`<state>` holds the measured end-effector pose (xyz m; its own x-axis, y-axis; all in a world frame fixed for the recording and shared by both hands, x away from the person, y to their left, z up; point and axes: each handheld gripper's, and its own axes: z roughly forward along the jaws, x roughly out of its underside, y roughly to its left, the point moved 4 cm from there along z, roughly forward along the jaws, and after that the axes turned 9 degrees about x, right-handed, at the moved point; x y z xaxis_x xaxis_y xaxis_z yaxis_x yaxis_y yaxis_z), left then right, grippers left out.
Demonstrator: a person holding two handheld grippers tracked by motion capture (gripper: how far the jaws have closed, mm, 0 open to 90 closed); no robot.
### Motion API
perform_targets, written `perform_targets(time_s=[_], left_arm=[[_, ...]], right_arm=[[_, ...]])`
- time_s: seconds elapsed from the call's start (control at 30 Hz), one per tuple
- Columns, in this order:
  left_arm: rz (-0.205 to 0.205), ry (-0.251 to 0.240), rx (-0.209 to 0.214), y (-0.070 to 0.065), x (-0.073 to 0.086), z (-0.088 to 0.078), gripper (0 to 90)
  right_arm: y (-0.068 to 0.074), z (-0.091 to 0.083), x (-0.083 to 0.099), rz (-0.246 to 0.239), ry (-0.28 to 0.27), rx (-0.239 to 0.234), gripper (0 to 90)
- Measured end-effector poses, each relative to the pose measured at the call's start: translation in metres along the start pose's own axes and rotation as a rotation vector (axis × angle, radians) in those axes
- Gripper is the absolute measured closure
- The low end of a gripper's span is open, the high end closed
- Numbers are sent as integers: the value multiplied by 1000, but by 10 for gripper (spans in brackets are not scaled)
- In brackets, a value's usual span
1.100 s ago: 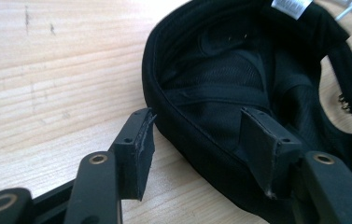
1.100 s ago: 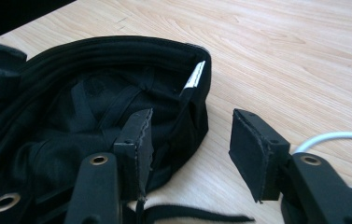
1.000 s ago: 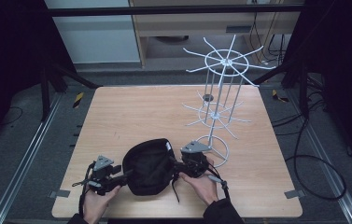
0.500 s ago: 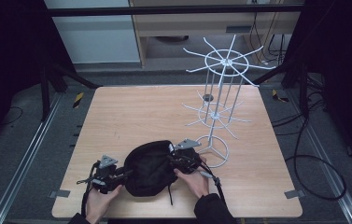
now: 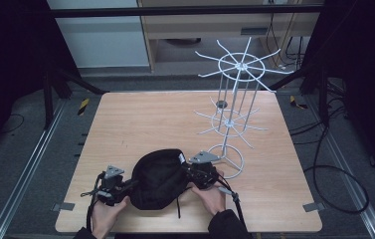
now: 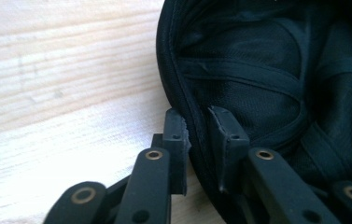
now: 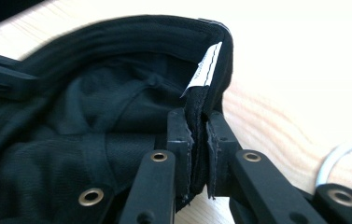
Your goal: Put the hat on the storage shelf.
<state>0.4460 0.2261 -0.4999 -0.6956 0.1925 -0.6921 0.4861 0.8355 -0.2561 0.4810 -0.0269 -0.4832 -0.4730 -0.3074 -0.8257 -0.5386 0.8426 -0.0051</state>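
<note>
Black cap (image 5: 157, 179), inside up, at the near table (image 5: 140, 122) edge, just near-left of the rack (image 5: 232, 124). Right gripper (image 7: 199, 135) clamps the rim by the label (image 7: 205, 67); left gripper (image 6: 197, 140) straddles the opposite rim, narrow, grip uncertain. Right is nearer the rack.

— From where do we see the table (image 5: 140, 119)?
— From high on the person's side, facing forward and down, well back.
— And the gripper views?
— Each looks along its own jaws, very near the cap (image 6: 267, 74) rim, one from each side.
— What do we share?
— The cap (image 5: 157, 177) (image 7: 71, 130) and the wood around it.
</note>
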Motion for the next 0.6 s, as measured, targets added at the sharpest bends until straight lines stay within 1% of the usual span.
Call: perform_targets(time_s=[0.03, 0.07, 0.1, 0.17, 0.2, 0.27, 0.3, 0.37, 0.4, 0.43, 0.47, 0.53, 0.57, 0.6], left_arm=[[0, -7, -5, 0, -1, -1, 777], [-3, -21, -10, 1, -2, -1, 789], [-3, -21, -10, 1, -2, -1, 793], [-6, -28, -13, 3, -4, 0, 797], [-6, -28, -13, 4, -4, 0, 802], [-15, -41, -13, 7, -7, 4, 806], [-15, -41, -13, 7, -7, 4, 808], [-21, -48, -9, 8, -9, 6, 809], [-18, -57, -10, 9, -12, 9, 811], [-18, -57, -10, 9, -12, 9, 812], [-16, -73, -10, 10, -16, 12, 813], [-21, -81, -7, 10, -18, 14, 815], [-26, -96, 4, 10, -21, 18, 815], [-22, -100, 12, 11, -22, 20, 815]], right_arm=[[0, 0, 0, 0, 0, 0, 826], [4, -9, -5, -20, -39, -15, 827], [4, -9, -5, -20, -39, -15, 827], [8, -17, -9, -45, -78, -29, 827], [12, -25, -13, -64, -102, -42, 826], [17, -32, -17, -86, -123, -54, 827], [17, -32, -17, -86, -123, -54, 827], [21, -37, -21, -113, -144, -67, 828], [25, -42, -24, -136, -159, -81, 828], [25, -42, -24, -136, -159, -81, 828], [29, -45, -26, -156, -172, -101, 828], [33, -48, -26, -177, -179, -122, 828], [34, -49, -25, -186, -180, -131, 828], [35, -50, -24, -191, -179, -140, 828]])
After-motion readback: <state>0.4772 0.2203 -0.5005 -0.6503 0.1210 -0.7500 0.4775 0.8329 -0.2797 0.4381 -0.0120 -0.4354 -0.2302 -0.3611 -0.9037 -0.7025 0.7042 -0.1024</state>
